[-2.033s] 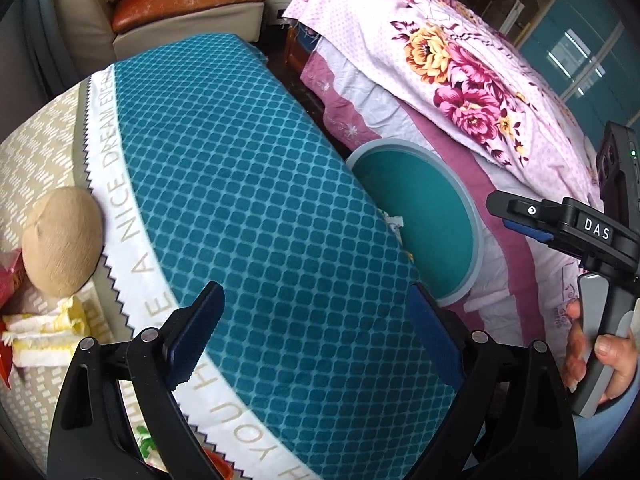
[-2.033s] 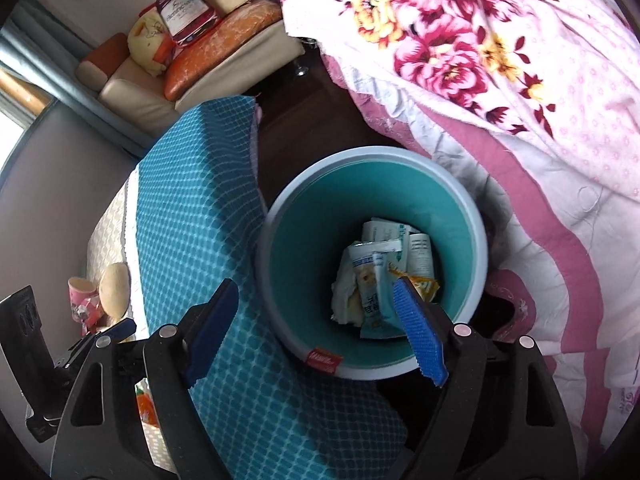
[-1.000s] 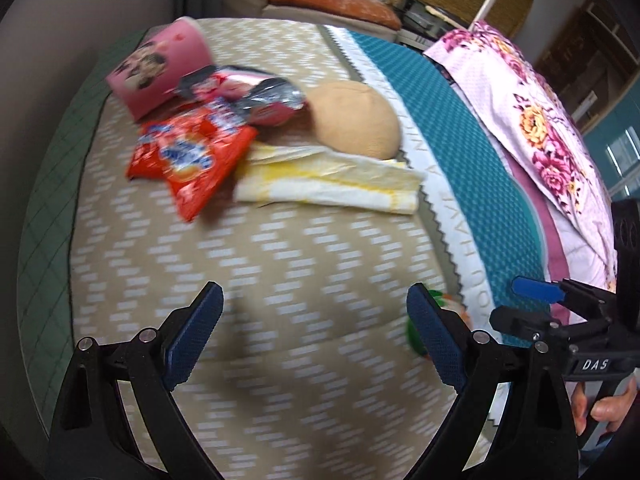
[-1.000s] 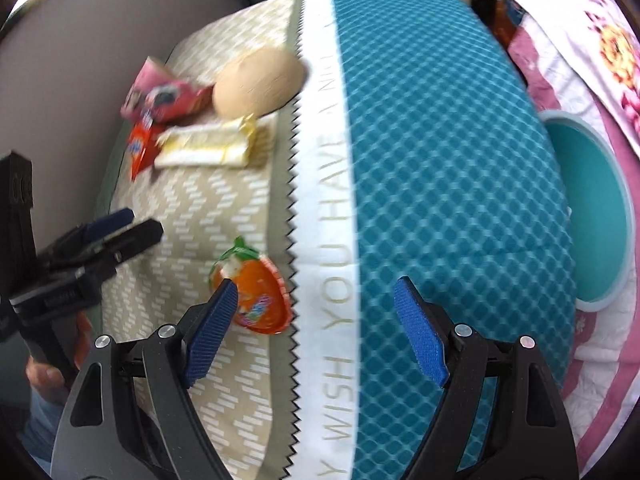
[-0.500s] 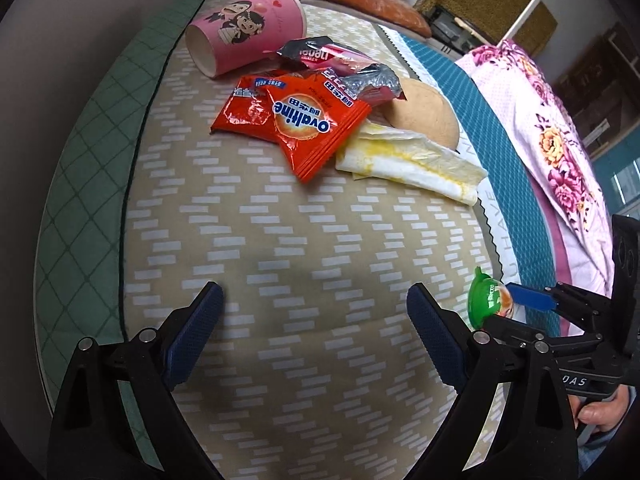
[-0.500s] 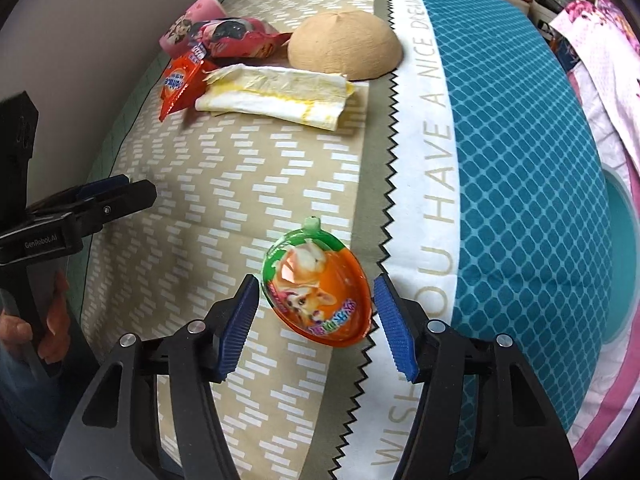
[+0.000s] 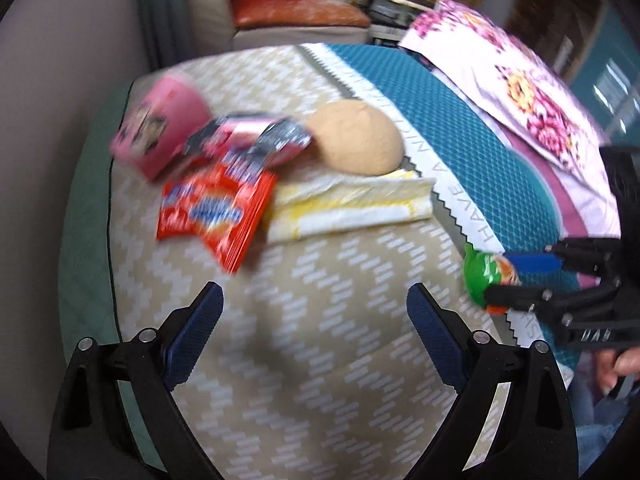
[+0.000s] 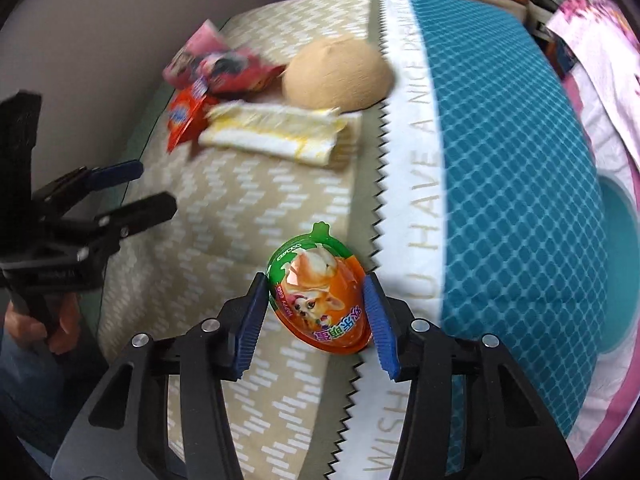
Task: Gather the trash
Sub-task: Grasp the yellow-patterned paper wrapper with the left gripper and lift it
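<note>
While its jaws are closing, the right gripper (image 8: 316,312) straddles the egg-shaped toy package (image 8: 320,294) lying at the near edge of the beige cloth (image 8: 240,240), pads at its sides, likely for a lift to the teal bin (image 8: 618,264) at far right. Nothing blocks that route. The left gripper (image 7: 314,334) hangs wide and empty; farther off lie the red wrapper (image 7: 216,212), pink cup (image 7: 160,136), yellow-white wrapper (image 7: 348,206) and tan dome (image 7: 356,142).

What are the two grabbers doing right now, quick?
Left gripper: open, nothing between its fingers.
Right gripper: jaws closing around the orange egg-shaped toy pack; the pads look right at its sides.
</note>
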The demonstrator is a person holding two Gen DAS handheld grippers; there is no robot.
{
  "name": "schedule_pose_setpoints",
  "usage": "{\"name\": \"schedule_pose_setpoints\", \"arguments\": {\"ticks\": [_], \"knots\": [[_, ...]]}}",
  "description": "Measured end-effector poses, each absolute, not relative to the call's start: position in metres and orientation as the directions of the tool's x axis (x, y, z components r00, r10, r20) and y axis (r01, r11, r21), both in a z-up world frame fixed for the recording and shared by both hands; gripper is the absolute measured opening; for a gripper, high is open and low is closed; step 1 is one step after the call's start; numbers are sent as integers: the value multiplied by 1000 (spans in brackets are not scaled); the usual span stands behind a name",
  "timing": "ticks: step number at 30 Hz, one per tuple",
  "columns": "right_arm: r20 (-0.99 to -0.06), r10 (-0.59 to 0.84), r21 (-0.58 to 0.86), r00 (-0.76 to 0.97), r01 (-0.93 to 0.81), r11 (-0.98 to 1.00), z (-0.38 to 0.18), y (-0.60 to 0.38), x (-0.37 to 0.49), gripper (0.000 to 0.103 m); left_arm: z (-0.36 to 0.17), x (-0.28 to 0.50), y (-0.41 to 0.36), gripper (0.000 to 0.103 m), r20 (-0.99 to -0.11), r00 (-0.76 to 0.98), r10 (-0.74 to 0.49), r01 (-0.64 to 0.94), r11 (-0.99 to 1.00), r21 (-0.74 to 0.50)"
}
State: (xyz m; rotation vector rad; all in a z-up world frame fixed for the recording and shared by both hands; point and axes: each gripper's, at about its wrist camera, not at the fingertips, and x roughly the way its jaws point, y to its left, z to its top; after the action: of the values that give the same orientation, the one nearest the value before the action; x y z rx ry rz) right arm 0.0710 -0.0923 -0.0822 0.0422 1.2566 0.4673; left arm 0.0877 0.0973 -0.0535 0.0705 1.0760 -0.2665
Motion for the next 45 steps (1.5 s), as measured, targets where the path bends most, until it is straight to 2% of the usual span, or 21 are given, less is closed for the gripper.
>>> {"name": "schedule_pose_setpoints", "arguments": {"ticks": [9,14,17,20,22,23,25,27,30,33,40,45], "knots": [[-876,394,355,278,-180,917,-70,-144,93,47,-69,133,30,93,-902,419,-104,518,843,144],[-861,418,394,290,-140,909,-68,-175,104,47,-94,155,25,93,-936,347,-59,607,775,176],[-851,434,418,295,-119,901,-68,-189,110,47,-101,167,30,92,-949,308,-62,609,780,147],[-844,448,437,294,-107,893,-70,-193,115,47,-105,177,36,81,-959,260,-117,606,793,68],[-841,454,443,293,-107,890,-72,-191,118,47,-106,180,39,68,-959,236,-158,610,792,20],[-839,459,448,292,-106,888,-73,-191,119,47,-105,179,39,64,-957,235,-168,613,790,12],[-837,462,453,293,-103,886,-74,-193,121,47,-103,174,40,46,-953,248,-173,611,792,16],[-836,462,454,296,-99,885,-75,-192,121,47,-102,171,42,33,-952,260,-162,579,815,19],[-833,463,458,302,-94,884,-76,-194,119,47,-101,161,42,21,-948,262,-180,531,848,-15],[-830,465,461,307,-89,883,-76,-198,117,47,-97,140,32,17,-942,259,-213,497,866,-59],[-818,472,472,328,-86,878,-72,-206,109,47,-83,104,9,17,-925,283,-253,400,908,-126],[-805,463,475,372,-64,878,-63,-226,105,47,-68,98,-10,17,-913,315,-261,390,912,-127]]}}
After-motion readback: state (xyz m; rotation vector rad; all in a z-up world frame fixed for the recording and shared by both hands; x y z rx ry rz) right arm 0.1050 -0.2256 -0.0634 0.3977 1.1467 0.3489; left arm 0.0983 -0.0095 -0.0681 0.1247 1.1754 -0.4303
